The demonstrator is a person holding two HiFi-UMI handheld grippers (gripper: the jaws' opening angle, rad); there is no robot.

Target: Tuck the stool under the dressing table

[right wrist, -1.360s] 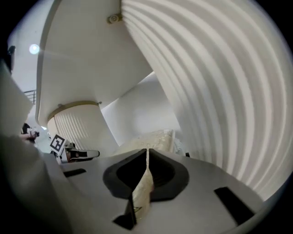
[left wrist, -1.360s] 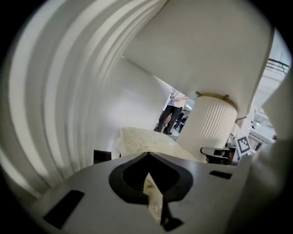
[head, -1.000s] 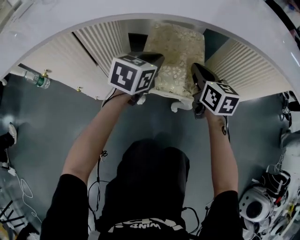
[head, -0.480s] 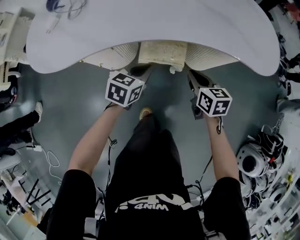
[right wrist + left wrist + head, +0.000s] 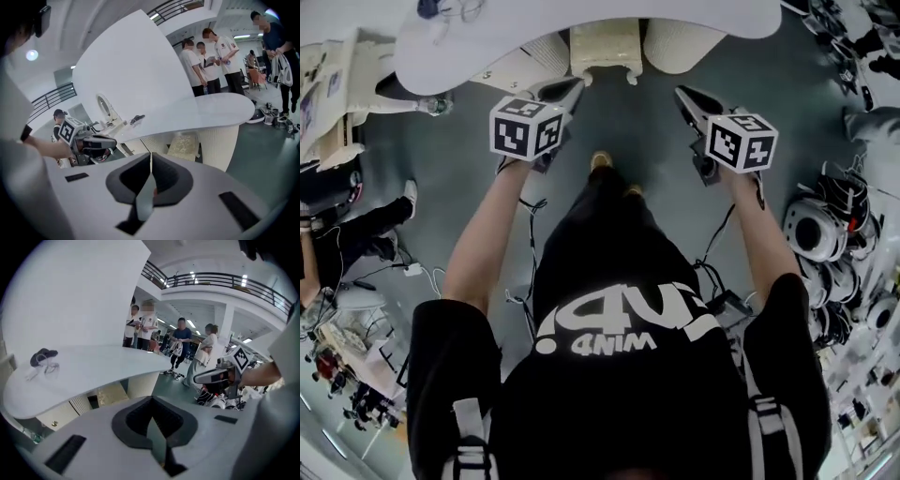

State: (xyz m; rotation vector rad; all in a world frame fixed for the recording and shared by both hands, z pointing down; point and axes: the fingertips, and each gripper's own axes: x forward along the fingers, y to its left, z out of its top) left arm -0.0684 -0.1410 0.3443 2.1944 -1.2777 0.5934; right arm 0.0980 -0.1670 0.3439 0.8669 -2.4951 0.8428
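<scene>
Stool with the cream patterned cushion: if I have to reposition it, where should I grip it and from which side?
Probably the near front rim of the cream patterned cushioned stool, approached from the person's side. Only that end shows from under the white curved dressing table top; ribbed white pedestals flank it left and right, blocking the sides.

Grey floor (image 5: 642,112) lies open before the surface's (image 5: 487,47) front edge; the stool (image 5: 605,47) fills the gap beneath, between ribbed pedestals (image 5: 680,42); piled gear (image 5: 816,230) crowds the floor's right edge, someone's legs (image 5: 356,234) its left.
</scene>
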